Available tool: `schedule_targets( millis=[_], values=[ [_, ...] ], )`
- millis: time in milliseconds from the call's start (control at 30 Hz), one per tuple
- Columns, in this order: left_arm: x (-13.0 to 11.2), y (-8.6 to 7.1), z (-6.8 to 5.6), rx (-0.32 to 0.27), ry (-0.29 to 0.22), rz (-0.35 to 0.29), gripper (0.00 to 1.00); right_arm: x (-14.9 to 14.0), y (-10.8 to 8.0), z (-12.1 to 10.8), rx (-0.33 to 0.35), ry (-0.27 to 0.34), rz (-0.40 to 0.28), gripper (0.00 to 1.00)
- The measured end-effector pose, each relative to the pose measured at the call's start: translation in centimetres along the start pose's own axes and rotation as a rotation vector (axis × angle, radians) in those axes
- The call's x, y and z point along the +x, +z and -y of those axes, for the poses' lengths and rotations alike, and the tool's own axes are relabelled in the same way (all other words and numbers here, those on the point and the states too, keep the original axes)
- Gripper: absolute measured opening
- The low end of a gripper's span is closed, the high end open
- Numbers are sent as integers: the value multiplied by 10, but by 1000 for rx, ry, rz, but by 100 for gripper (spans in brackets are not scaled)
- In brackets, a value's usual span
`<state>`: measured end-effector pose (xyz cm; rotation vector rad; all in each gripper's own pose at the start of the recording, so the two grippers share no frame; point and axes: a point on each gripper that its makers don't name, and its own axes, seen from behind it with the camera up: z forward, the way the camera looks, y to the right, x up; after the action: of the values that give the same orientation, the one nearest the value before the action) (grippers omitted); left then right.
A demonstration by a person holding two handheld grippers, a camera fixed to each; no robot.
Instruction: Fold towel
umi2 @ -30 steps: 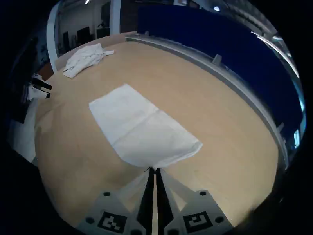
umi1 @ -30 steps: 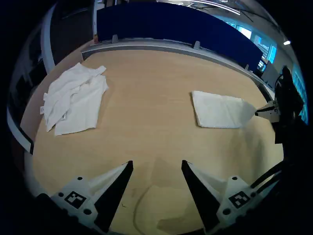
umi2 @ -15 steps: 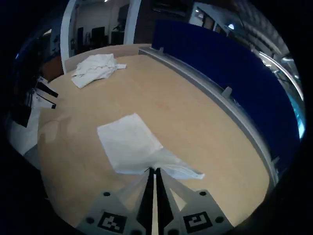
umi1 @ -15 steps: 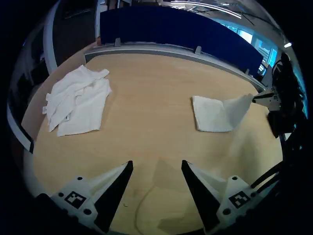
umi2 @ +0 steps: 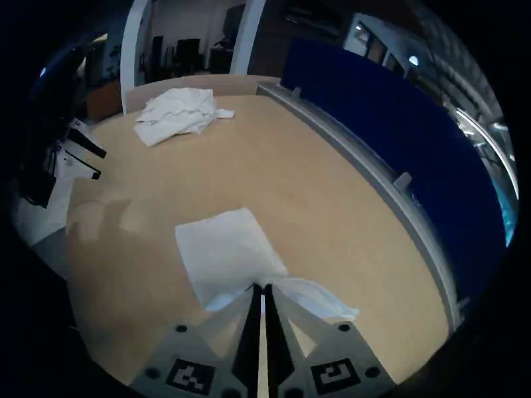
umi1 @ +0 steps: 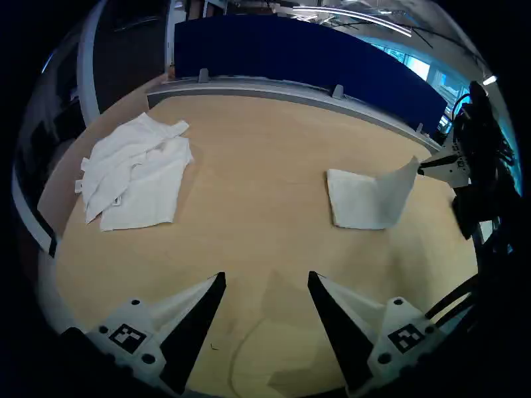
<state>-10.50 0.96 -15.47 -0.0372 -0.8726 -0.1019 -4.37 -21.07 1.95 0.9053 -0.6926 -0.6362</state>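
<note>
Lying on the pale wooden tabletop (umi1: 265,166), one white towel (umi1: 364,202) sat toward the right side of the left gripper view, its left part flat on the wood and its right corner pulled up off the surface into a raised flap. In the right gripper view the same towel (umi2: 222,255) lay just ahead of the fingers, with one flat panel spread forward and a lifted fold trailing off to the right.

The right tool (umi2: 261,289) had its two fingers pressed together with the towel's corner pinched between them. From the left gripper view, this right tool (umi1: 425,164) appeared at the far right, holding that corner in the air.

The left tool (umi1: 265,274) hung above bare tabletop, near the front edge, its two fingers spread wide apart with nothing between them, well apart from the towel. In the right gripper view the left tool (umi2: 89,158) showed at the left rim.

One heap of white cloth (umi1: 133,176) lay crumpled at the far left of the tabletop, well away from the towel; how many pieces it held could not be told. One blue partition (umi1: 299,53) stood along the tabletop's back edge.
</note>
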Motion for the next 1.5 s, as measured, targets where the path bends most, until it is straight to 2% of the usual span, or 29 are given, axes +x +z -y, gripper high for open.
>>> schedule_targets(
  millis=[300, 567, 867, 1067, 1267, 1400, 1433, 1500],
  values=[
    [0, -9, 4, 11, -22, -19, 92, 23, 29, 24, 69, -82, 7, 3],
    [0, -17, 6, 21, -59, -40, 92, 34, 67, 54, 141, -128, 28, 3],
    [-10, -20, 6, 25, -83, -35, 92, 24, 115, 91, 211, -116, 73, 4],
    [-14, -20, 9, 32, -85, -30, 92, 20, 124, 95, 224, -107, 84, 7],
    [-13, -17, 8, 26, -92, -30, 92, 23, 125, 94, 230, -101, 73, 26],
    [-12, -14, 6, 23, -80, -26, 92, 23, 122, 92, 234, -93, 64, 57],
    [-12, -13, 6, 23, -76, -24, 92, 23, 121, 92, 237, -91, 62, 63],
    [-12, -11, 6, 22, -72, -23, 92, 22, 119, 92, 239, -88, 58, 68]
  ],
)
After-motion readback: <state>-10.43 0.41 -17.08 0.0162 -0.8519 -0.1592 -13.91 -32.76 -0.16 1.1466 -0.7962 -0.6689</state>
